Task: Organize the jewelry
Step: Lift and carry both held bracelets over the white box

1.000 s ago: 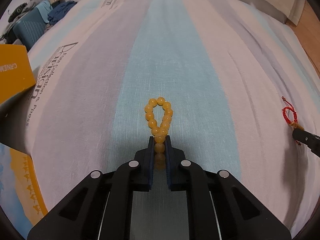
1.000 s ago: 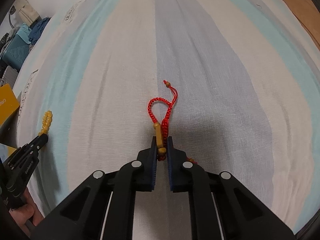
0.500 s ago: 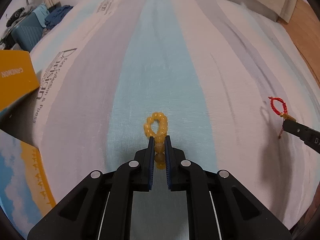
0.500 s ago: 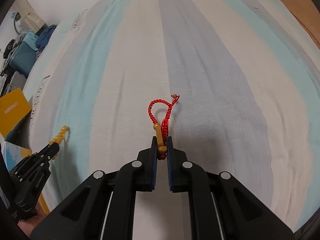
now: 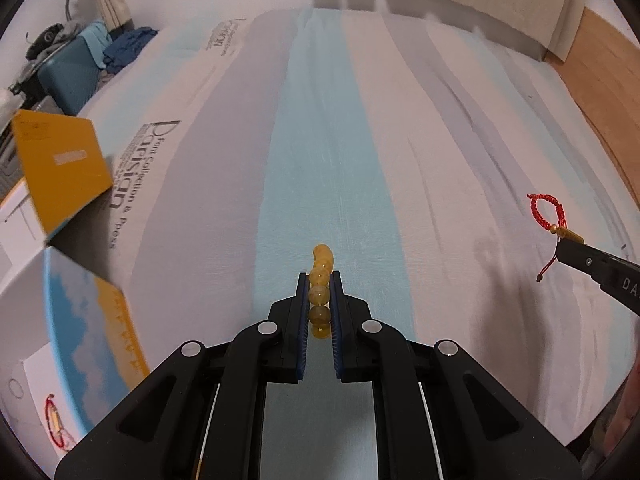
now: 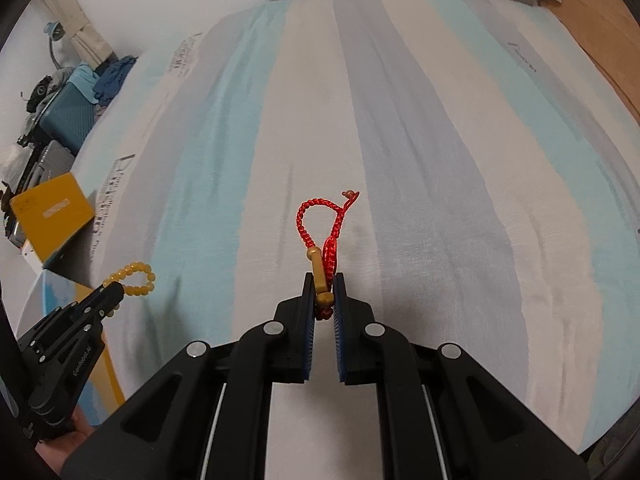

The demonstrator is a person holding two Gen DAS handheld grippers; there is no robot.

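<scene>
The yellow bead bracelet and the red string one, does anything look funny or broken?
Nothing looks broken. The yellow bead bracelet is pinched in the left gripper and the red braided cord bracelet in the right gripper, both whole loops held above the striped bedsheet.

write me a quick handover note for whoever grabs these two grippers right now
Left gripper: shut on the yellow bead bracelet, held clear above the striped bed sheet.
Right gripper: shut on the red braided bracelet, gripped near its gold tube charm, also off the sheet.
Done: both bracelets picked up.
Left: set each one down where it belongs. An open box with a yellow lid sits at the left edge of the bed; another red bracelet already lies there, so that is probably the destination.
</scene>
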